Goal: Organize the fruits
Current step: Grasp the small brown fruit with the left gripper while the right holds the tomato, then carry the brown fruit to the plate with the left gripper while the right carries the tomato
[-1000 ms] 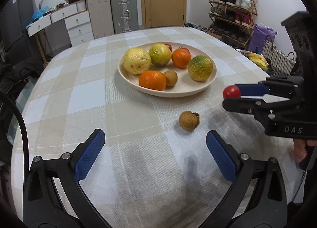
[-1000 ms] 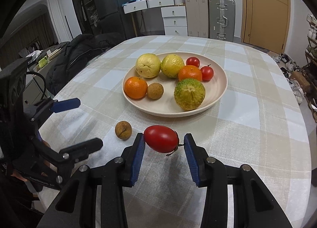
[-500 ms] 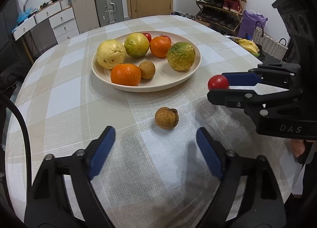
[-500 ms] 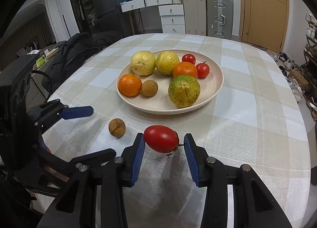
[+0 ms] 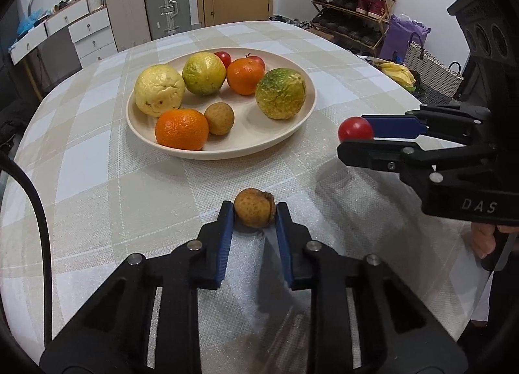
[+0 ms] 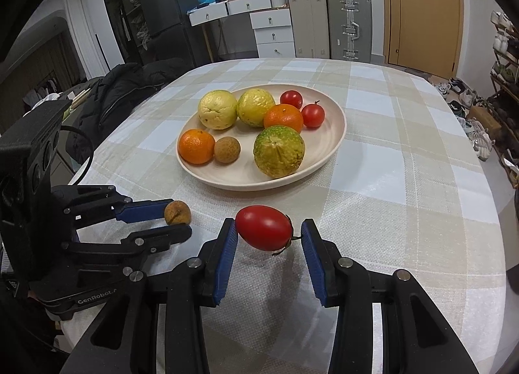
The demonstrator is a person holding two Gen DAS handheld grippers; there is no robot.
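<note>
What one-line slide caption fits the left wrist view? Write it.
Left gripper shut on a longan; right gripper holds a cherry tomato.

At the lower centre of my left view, a small round brown longan with rough skin (image 5: 255, 212) sits pinched between my blue pads. In my right view, lower centre, a glossy red oval tomato (image 6: 263, 228) lies on its side, stem pointing right, held clear of the checked cloth.
</note>
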